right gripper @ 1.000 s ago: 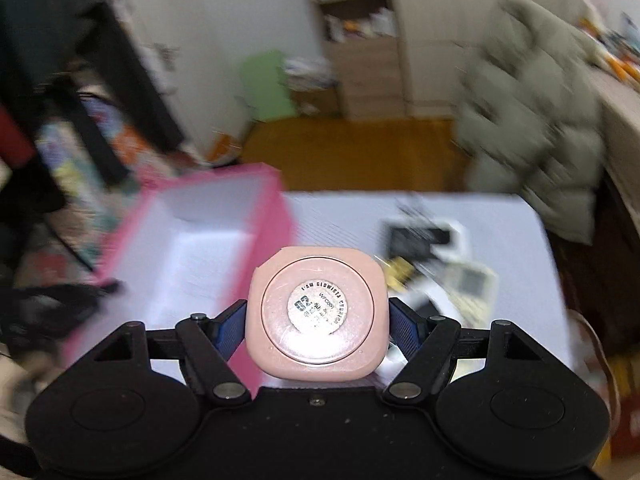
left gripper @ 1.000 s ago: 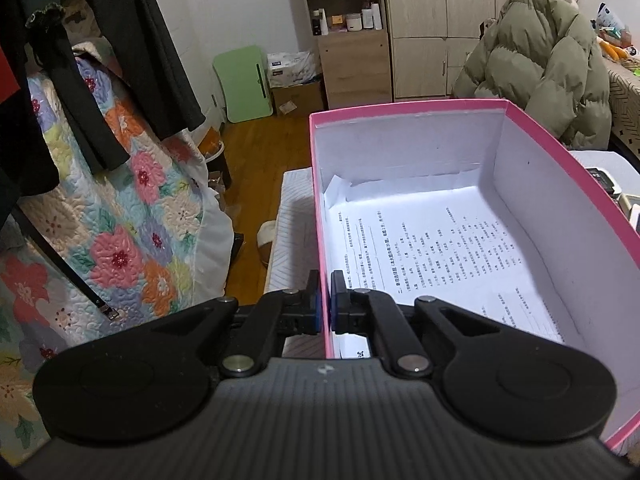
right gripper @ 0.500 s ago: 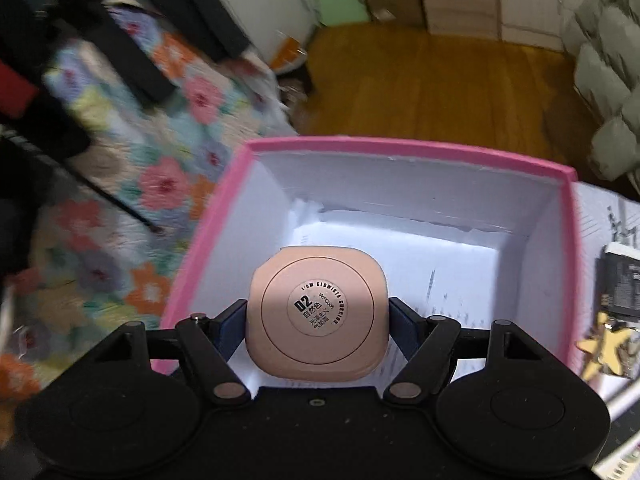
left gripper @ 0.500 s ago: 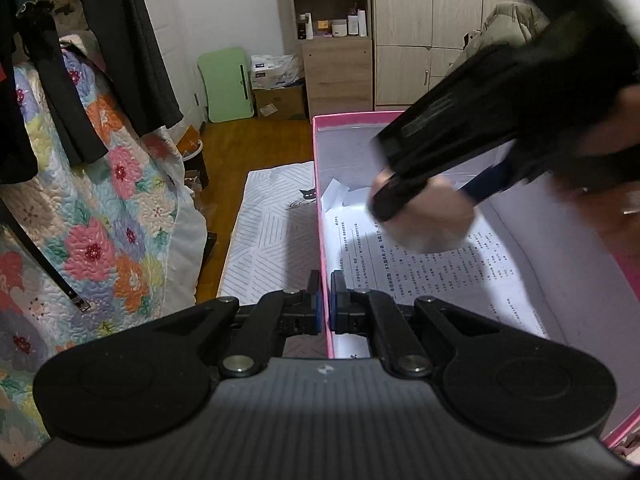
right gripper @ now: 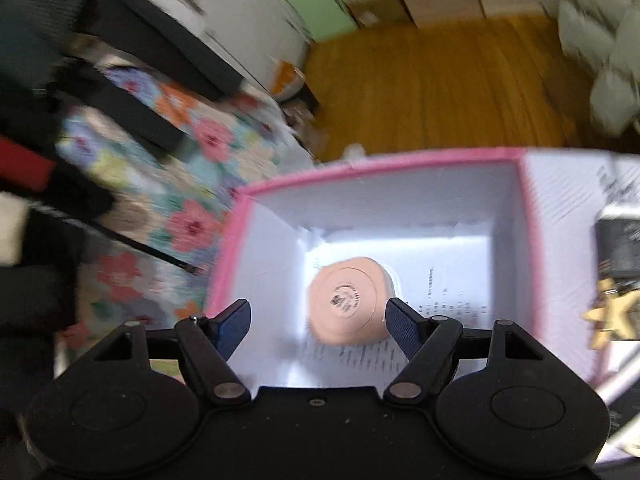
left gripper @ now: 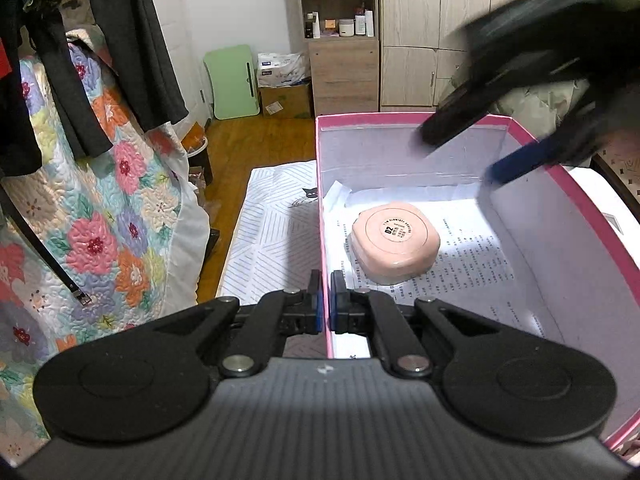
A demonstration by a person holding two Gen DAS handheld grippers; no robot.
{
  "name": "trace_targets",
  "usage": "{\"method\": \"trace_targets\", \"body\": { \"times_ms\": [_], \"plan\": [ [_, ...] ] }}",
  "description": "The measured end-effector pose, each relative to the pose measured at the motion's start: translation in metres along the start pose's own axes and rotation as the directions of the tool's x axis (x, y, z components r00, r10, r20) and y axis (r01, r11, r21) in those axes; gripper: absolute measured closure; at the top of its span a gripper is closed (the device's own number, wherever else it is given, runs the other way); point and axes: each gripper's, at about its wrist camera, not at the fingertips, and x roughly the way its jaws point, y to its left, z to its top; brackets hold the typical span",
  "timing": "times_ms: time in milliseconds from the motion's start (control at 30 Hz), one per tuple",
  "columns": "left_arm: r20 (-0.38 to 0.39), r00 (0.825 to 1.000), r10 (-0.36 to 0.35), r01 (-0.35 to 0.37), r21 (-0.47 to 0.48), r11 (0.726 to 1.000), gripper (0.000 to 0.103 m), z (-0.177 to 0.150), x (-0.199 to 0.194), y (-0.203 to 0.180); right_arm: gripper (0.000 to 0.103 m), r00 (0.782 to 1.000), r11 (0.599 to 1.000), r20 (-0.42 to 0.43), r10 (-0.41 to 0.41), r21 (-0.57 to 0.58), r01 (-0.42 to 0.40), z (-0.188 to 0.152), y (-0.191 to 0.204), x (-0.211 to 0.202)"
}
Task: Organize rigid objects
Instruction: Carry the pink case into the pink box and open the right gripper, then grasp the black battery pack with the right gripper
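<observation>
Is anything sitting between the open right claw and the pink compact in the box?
Nothing visible. The pink compact lies alone on the printed paper lining the pink box, and the right claw hangs open above it with clear space between.

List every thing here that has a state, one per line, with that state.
Left gripper: jaws shut on the pink box's near wall.
Right gripper: jaws open, empty, above the box.
Pink box: lid off, paper-lined.
Pink compact: closed, flat on the paper, free.
Wardrobe doors: closed.
</observation>
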Motion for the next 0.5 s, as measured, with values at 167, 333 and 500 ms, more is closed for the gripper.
{"method": "trace_targets", "body": {
  "times_ms": [167, 333, 500],
  "plan": [
    [0.001, 1.000, 0.002, -0.002, 0.003, 1.000, 0.100, 0.000, 0.000, 0.000, 0.024, 0.994, 0.997, 0.110, 0.022, -0.082, -0.013, -0.031, 0.002, -0.096],
    [-0.001, 1.000, 0.009, -0.009, 0.014, 1.000, 0.100, -0.001, 0.000, -0.002, 0.024, 0.995, 0.997, 0.104, 0.002, -0.074, 0.005, -0.067, -0.021, -0.144],
    [-0.001, 1.000, 0.009, -0.009, 0.013, 1.000, 0.100, -0.001, 0.000, -0.003, 0.024, 0.995, 0.996, 0.059, -0.076, -0.033, 0.078, -0.105, -0.056, -0.152]
  ]
}}
